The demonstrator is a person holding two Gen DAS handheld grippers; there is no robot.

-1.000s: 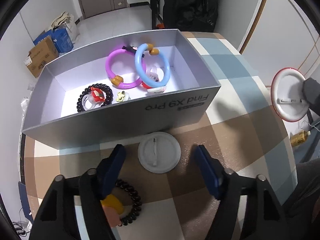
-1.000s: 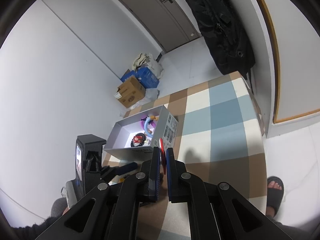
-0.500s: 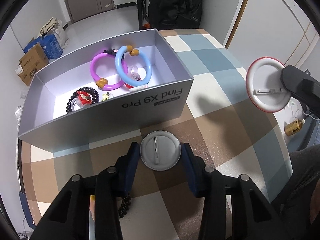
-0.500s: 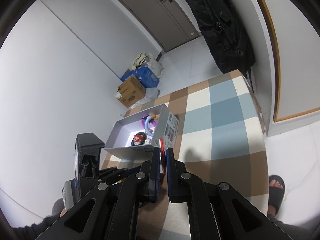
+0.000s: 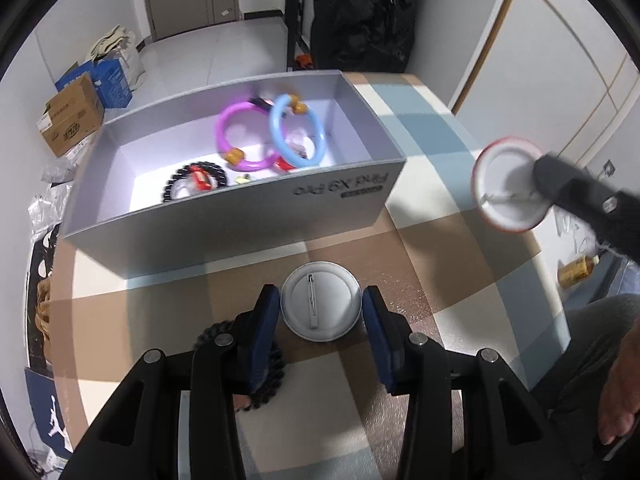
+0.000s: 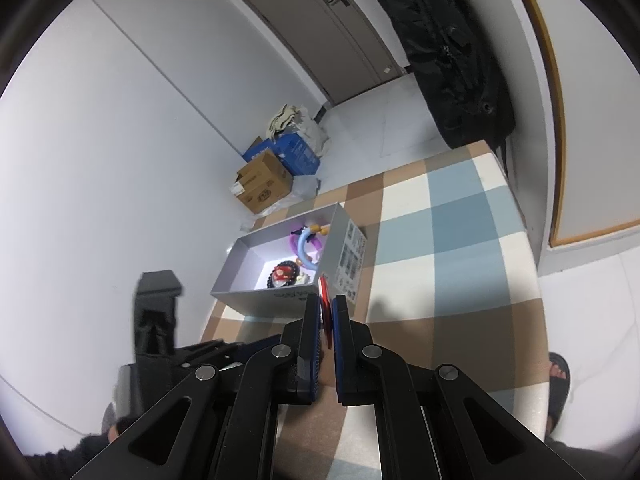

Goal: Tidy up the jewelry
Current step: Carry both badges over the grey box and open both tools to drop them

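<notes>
A silver pin badge (image 5: 322,300) lies back side up on the checked tablecloth, just in front of the grey box (image 5: 240,216). My left gripper (image 5: 320,300) is shut on it, a blue pad against each side of its rim. In the box lie a purple bangle (image 5: 224,140), a blue bangle (image 5: 280,136) and a black bead bracelet (image 5: 172,184). Another black bead bracelet (image 5: 272,372) lies on the cloth under my left finger. My right gripper (image 6: 327,304) is shut on a red-rimmed badge (image 6: 325,292), seen edge-on; in the left wrist view this red-rimmed badge (image 5: 508,184) hangs to the right of the box.
Cardboard boxes (image 6: 264,184) stand on the floor beyond the table, and a black bag (image 6: 448,60) leans by the door. The table's right edge (image 6: 532,280) drops to the floor, where a sandalled foot (image 6: 558,380) shows. A person's hand (image 5: 620,392) is at the lower right.
My left gripper's jaws have closed from wide apart onto the silver badge. In the left wrist view the red-rimmed badge has come further into the picture. The right wrist view is nearly unchanged.
</notes>
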